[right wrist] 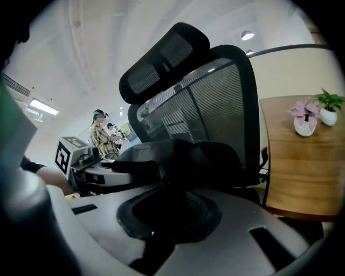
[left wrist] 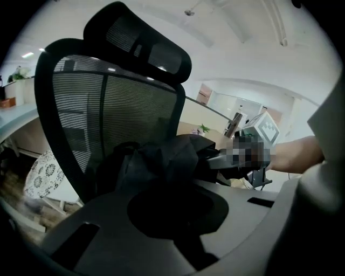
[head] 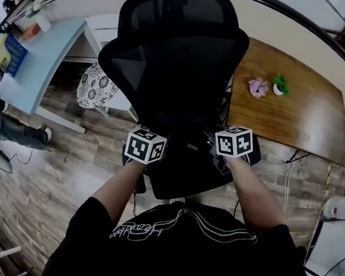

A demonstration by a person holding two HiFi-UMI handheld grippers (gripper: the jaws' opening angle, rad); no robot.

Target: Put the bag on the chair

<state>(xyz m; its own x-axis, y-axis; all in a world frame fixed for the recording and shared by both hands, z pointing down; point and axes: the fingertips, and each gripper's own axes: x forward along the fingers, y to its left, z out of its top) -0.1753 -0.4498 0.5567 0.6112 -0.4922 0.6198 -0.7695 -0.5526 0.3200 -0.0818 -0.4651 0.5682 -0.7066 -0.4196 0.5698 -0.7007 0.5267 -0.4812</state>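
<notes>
The black mesh-backed office chair (head: 173,57) has the crumpled black fabric bag (left wrist: 161,159) low before its backrest, over the seat, with the left gripper (right wrist: 141,171) and right gripper (left wrist: 214,160) each pinching its cloth from opposite sides.

So the black mesh-back office chair (head: 173,57) stands on a grey-brown wood-plank floor (head: 69,162), with a crumpled black fabric bag (left wrist: 161,159) down at its seat. Right of the chair is a brown wooden table (head: 299,120) holding a small pink flower (head: 258,87) and a green plant in a white pot (head: 280,84).
</notes>
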